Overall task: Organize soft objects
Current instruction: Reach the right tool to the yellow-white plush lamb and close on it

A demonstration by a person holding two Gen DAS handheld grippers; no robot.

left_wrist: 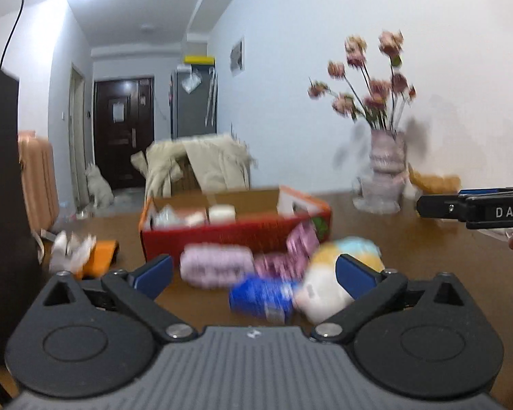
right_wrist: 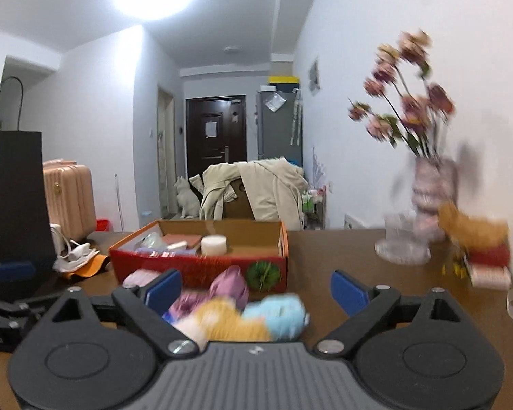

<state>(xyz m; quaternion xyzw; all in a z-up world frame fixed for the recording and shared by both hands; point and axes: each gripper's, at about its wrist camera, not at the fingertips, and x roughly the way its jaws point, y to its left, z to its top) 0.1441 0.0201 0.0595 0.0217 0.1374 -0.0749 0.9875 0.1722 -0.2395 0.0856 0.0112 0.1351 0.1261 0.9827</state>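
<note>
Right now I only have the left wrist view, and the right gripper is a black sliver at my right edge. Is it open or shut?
Observer: Open. The right gripper has its blue pads spread wide and is gripping nothing.
Operator: What is in front of it?
Observer: The yellow and light blue plush toy lies close under it, in front of the red box.
Operator: And the brown blur at my far right?
Observer: It is a brown plush beside the vase. It sits on a red thing, which your view does not show.
</note>
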